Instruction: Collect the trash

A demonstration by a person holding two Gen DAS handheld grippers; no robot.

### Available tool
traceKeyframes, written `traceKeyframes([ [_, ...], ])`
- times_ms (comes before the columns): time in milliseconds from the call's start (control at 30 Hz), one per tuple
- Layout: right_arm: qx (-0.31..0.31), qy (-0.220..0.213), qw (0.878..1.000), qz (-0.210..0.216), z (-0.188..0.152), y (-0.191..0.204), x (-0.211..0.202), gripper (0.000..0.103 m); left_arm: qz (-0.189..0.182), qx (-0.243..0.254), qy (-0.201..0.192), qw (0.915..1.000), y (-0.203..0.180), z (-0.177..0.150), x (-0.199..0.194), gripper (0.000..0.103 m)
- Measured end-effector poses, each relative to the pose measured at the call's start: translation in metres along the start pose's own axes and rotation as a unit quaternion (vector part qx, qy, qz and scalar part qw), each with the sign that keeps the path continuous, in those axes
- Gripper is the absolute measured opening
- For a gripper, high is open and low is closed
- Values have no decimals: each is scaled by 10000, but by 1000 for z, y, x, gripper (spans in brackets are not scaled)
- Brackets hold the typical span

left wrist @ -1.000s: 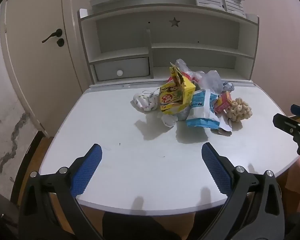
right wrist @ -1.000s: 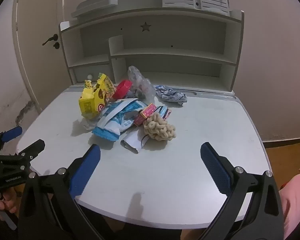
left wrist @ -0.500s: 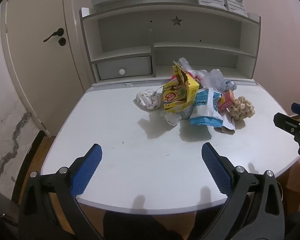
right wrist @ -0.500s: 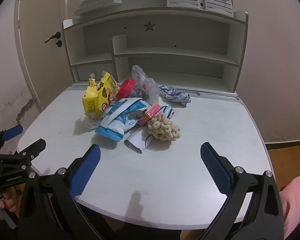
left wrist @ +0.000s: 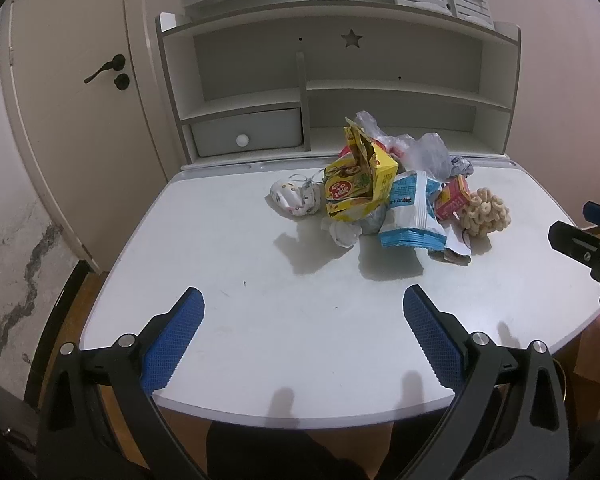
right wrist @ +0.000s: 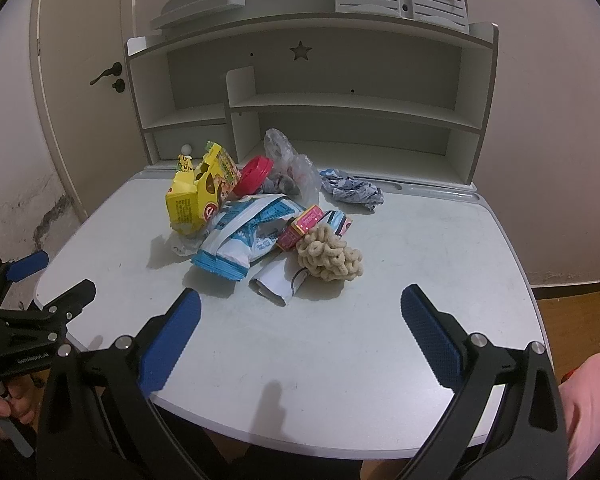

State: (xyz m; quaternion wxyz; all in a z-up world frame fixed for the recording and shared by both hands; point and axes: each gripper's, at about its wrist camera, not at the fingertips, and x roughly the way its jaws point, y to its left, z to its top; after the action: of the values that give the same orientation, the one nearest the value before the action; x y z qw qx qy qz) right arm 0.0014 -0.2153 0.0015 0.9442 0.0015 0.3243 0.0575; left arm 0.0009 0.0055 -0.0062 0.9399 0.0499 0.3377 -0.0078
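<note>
Tongs both gape wide over the near edge of the desk (left wrist: 260,280): the left gripper (left wrist: 304,336) and the right gripper (right wrist: 300,332) hold and touch nothing. The trash pile (left wrist: 388,196) sits mid-desk, well ahead of both. Only the right wrist view shows the red lid (right wrist: 254,170) and crumpled paper (right wrist: 352,190); only the left shows the patterned wad (left wrist: 294,198) beside the yellow box (left wrist: 360,186).

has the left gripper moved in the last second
Yes. In its own view the shelf unit and the trash pile sit slightly lower and right, so the open left gripper has shifted a little, roughly up-left.
</note>
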Motion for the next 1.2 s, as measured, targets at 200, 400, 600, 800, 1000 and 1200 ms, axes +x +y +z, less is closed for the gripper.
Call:
traceKeyframes([
  [200,8,-8,10000,14,-1,0,1,97,7,5,-3,10000,-1,0,0,97],
  [400,6,-13,10000,11,-1,2,1,97,9,9,19,10000,-2,-1,0,97],
  [600,0,-17,10000,22,-1,2,0,97,3,9,13,10000,-2,-2,3,97],
  [800,-4,-15,10000,24,-1,3,0,97,2,8,15,10000,-2,-2,3,97],
  [1000,-2,-12,10000,33,-1,4,0,97,-2,15,21,10000,-3,-2,4,97],
  [1200,-6,-9,10000,26,-1,4,0,97,-2,25,23,10000,-4,-2,4,97],
])
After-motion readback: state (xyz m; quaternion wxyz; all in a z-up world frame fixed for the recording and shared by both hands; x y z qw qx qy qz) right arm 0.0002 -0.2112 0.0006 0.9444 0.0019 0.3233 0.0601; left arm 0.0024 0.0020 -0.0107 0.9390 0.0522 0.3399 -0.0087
